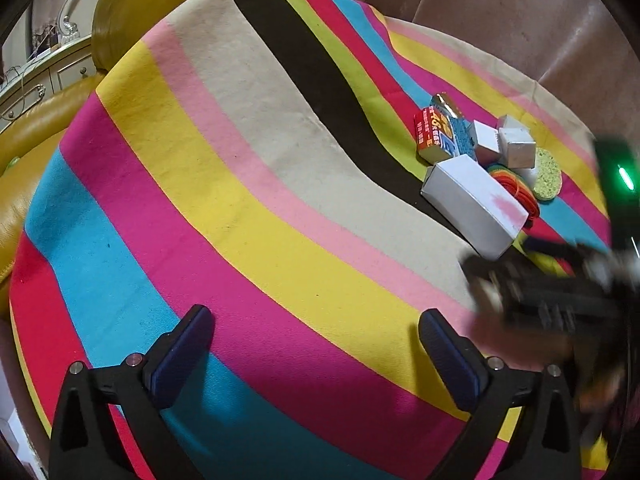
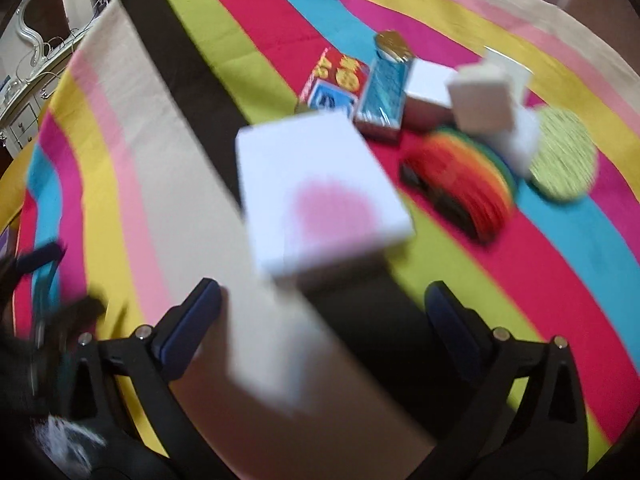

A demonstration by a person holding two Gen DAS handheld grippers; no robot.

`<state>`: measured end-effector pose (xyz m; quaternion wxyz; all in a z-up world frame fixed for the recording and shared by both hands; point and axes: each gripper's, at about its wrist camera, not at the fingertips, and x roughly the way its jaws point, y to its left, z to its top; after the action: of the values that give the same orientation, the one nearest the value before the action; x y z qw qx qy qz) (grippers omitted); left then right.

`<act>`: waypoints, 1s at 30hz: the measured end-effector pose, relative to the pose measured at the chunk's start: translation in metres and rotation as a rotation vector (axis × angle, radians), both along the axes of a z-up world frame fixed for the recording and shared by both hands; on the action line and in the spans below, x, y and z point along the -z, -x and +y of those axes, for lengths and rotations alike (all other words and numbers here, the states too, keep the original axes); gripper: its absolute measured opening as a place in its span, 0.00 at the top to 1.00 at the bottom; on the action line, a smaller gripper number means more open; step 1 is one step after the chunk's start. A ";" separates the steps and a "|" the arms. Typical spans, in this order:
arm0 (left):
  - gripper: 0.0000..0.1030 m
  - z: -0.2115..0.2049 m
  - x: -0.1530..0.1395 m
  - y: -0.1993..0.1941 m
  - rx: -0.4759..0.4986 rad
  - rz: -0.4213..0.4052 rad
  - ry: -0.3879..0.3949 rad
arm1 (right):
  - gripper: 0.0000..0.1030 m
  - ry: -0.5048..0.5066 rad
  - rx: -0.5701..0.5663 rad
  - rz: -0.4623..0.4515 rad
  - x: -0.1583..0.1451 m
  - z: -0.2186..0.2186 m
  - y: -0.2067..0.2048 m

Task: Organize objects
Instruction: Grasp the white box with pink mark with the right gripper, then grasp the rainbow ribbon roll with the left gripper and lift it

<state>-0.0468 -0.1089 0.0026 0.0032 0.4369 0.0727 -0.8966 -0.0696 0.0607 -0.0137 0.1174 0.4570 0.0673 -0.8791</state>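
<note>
Boxes and small oddments are gathered in one cluster on the far right part of the striped cloth (image 1: 248, 184) that covers the bench. Nearest the right gripper (image 2: 322, 316) lies a white carton with a pink smudge (image 2: 320, 188), resting flat across the black stripe. Behind it are seen a red and blue printed box (image 2: 332, 80), a blue packet with a gold end (image 2: 382, 92), several small white cubes (image 2: 480, 100), a coil of rainbow-coloured bands (image 2: 468, 176) and a round yellow-green sponge (image 2: 564, 156). The right wrist view is smeared by motion, so fine detail cannot be read.

Both grippers are spread wide and nothing is held. The left gripper (image 1: 316, 352) hangs over bare cloth, well apart from the cluster; the right gripper is pointed at the white carton, which lies just ahead of its fingers.

The carton is judged to be light cardboard, stiff along its edges but easily dented across its broad faces, and probably smooth enough to slip. It is best taken across its narrower width, on the two long side walls, with only modest squeeze. The cubes look rigid and light and could be pinched on opposite faces, though they are stacked loosely and may topple if nudged. The sponge is soft and would give under pressure; the bands are floppy and likely to snag.
</note>
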 end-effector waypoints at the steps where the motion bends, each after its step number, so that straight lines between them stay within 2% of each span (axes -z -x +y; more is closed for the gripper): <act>1: 0.00 0.001 0.000 0.001 0.000 -0.004 0.010 | 0.00 0.000 0.001 -0.001 0.000 -0.003 0.011; 4: 0.00 0.005 0.002 0.005 0.002 -0.016 0.036 | 0.00 -0.001 -0.006 0.002 0.000 -0.012 0.031; 5: 0.00 0.006 0.003 0.005 0.002 -0.017 0.038 | 0.04 -0.003 -0.025 0.008 0.001 -0.015 0.032; 6: 0.00 0.006 0.003 0.006 0.002 -0.017 0.038 | 0.11 0.002 -0.035 0.016 -0.001 -0.016 0.029; 7: 0.00 0.005 0.002 0.005 0.002 -0.016 0.037 | 0.32 0.003 -0.043 0.032 -0.004 -0.017 0.024; 8: 0.00 0.005 0.003 0.005 0.001 -0.015 0.034 | 0.33 -0.004 -0.047 0.034 -0.006 -0.018 0.015; 11: 0.00 0.006 0.003 0.005 0.000 -0.017 0.037 | 0.33 -0.061 -0.053 0.060 -0.008 -0.015 -0.027; 14: 0.00 0.006 0.003 0.006 -0.001 -0.019 0.043 | 0.33 -0.068 0.008 0.070 -0.009 0.010 -0.070; 17: 0.00 0.007 0.003 0.005 -0.001 -0.023 0.053 | 0.33 -0.068 0.134 0.074 -0.011 0.055 -0.116; 19: 0.00 0.008 0.003 0.005 -0.001 -0.028 0.066 | 0.33 -0.068 0.246 0.074 -0.013 0.100 -0.147; 20: 0.00 0.010 0.003 0.005 -0.001 -0.033 0.078 | 0.33 -0.037 0.328 0.066 -0.014 0.132 -0.163; 22: 0.00 0.017 0.004 0.005 -0.001 -0.046 0.124 | 0.32 0.018 0.412 0.053 -0.017 0.169 -0.174; 23: 0.00 0.018 0.004 0.006 -0.004 -0.049 0.123 | 0.32 0.026 0.445 0.055 -0.017 0.183 -0.181; 27: 0.00 0.033 0.001 0.008 -0.049 -0.093 0.114 | 0.32 0.039 0.475 0.060 -0.016 0.200 -0.184; 30: 0.00 0.074 -0.001 0.013 0.019 -0.078 0.098 | 0.32 0.016 0.456 0.056 -0.015 0.194 -0.179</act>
<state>-0.0595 -0.0354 0.0034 0.0187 0.4714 0.0241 -0.8814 0.1094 0.2549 0.0015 -0.0827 0.4347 -0.0416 -0.8958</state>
